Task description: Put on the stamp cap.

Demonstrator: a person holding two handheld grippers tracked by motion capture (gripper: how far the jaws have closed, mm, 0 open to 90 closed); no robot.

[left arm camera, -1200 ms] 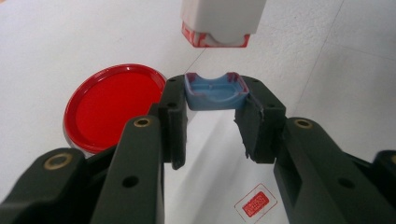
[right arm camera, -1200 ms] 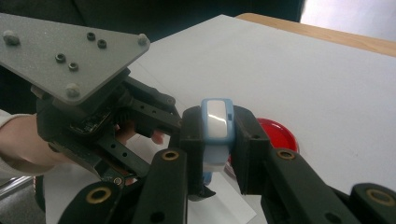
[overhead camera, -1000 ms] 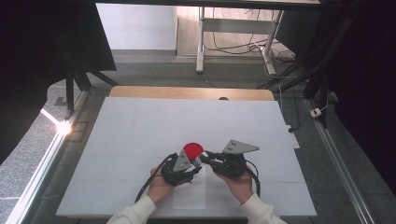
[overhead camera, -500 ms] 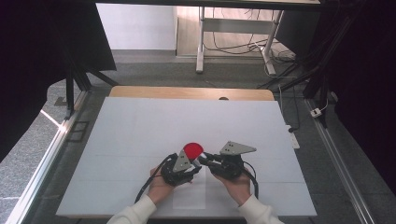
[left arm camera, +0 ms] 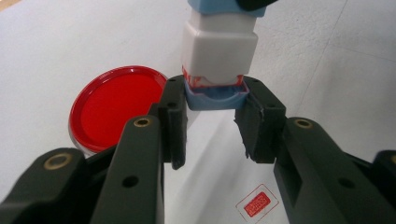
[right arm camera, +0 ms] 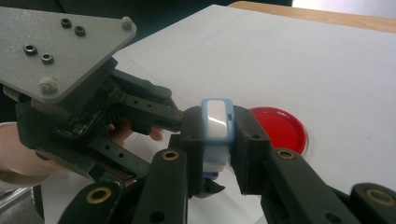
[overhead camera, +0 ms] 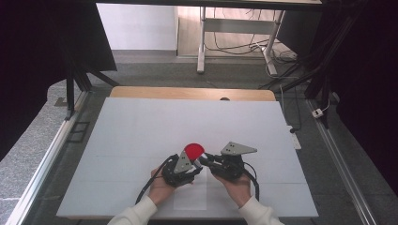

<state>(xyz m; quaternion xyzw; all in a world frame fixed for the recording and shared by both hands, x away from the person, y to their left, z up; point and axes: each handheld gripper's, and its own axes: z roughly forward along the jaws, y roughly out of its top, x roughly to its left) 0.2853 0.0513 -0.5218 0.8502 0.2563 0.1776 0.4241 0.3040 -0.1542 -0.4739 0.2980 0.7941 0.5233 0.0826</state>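
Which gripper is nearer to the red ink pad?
Left. The left gripper sits right beside the red ink pad; the right gripper is just past it, farther right.

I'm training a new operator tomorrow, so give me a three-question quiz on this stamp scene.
1. True or false: both tongs grip the same stamp.
2. What colour is the round ink pad?
3. Which part does the left tongs hold: A) the blue base, B) the white body?

Key:
1. True: left tongs and right tongs are shut on the stamp.
2. Red: the ink pad lies on the table.
3. A.
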